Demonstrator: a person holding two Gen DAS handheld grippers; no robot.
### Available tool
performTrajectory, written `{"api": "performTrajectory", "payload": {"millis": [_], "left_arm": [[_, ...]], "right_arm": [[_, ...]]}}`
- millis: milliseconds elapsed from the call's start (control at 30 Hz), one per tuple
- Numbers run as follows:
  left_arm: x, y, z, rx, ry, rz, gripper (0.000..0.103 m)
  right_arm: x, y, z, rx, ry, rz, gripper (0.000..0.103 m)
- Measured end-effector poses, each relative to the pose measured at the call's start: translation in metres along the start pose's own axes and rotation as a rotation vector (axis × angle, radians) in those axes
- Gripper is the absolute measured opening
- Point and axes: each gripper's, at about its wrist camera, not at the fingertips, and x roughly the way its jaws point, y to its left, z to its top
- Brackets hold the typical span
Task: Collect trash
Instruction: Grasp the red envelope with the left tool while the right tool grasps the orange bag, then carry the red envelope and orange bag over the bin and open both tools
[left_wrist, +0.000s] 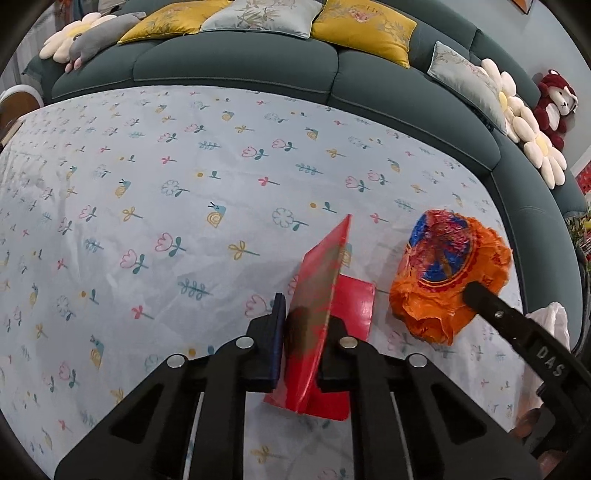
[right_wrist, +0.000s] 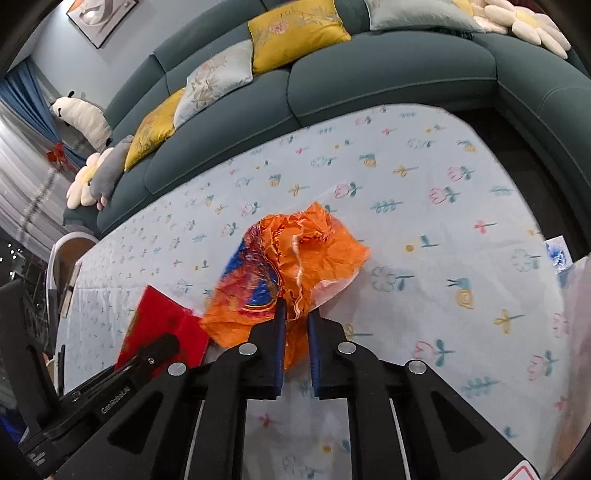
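Trash on the floral tablecloth (left_wrist: 147, 221): a crumpled orange plastic wrapper (right_wrist: 295, 258) (crinkly, blue-red print) beside a flat glossy red card packet (left_wrist: 317, 295). Your left gripper (left_wrist: 303, 332) is clamped on the packet's upright flap; your right gripper (right_wrist: 295, 332) is nearly closed, pinching the wrapper's edge.

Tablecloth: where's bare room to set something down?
Free: the tablecloth from the red card across to the sofa, and right of the orange wrapper in the right wrist view. Crowded: the near strip where both grippers hold card and wrapper.
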Motion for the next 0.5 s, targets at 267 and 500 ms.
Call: {"api": "performTrajectory", "payload": {"millis": [267,500], "left_arm": [[-0.033,-0.033,-0.011,0.041,-0.033,-0.031,0.009],[-0.064,-0.076,-0.021,0.093,-0.059,-0.065,0.009]], "right_arm": [[-0.059,-0.02,0.0,0.03,-0.078,-0.002,0.01],[-0.112,-0.048,0.0,0.07,-0.151,-0.003,0.01]]}}
